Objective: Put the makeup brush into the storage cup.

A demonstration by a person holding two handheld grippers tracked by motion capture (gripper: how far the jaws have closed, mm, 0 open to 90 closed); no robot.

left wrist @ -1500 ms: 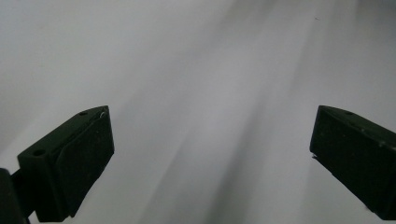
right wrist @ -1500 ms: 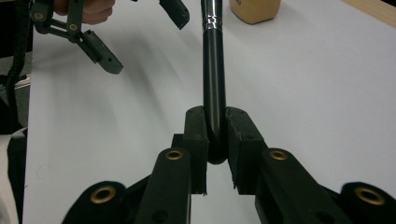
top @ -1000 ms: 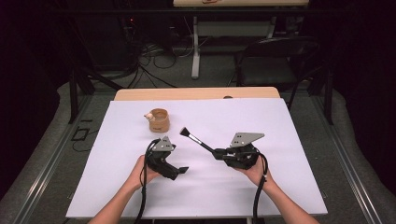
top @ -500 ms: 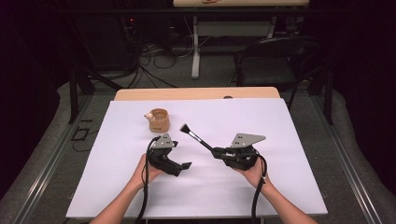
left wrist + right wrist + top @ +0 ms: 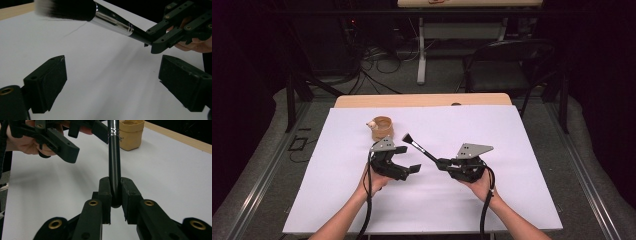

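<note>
1. Above the middle of the white table [image 5: 512, 200], the makeup brush [image 5: 419, 148] is carried clear of the surface, clamped at the butt of its black handle by the right gripper [image 5: 443, 163], whose jaws are pressed together on it.
2. Its long axis runs from that grip toward the far left corner, bristles leading, near the small tan pot [image 5: 382, 128] but apart from it.
3. The brush looks light and stiff; the glossy handle and metal ferrule [image 5: 112, 22] are likely slippery, and the bristle head [image 5: 65, 9] is soft and easily splayed.
4. The handle between ferrule and right jaws seems the best place to hold.
5. The left gripper [image 5: 406, 159] hangs beside the handle, jaws apart and just closing a little, nothing between them.
</note>
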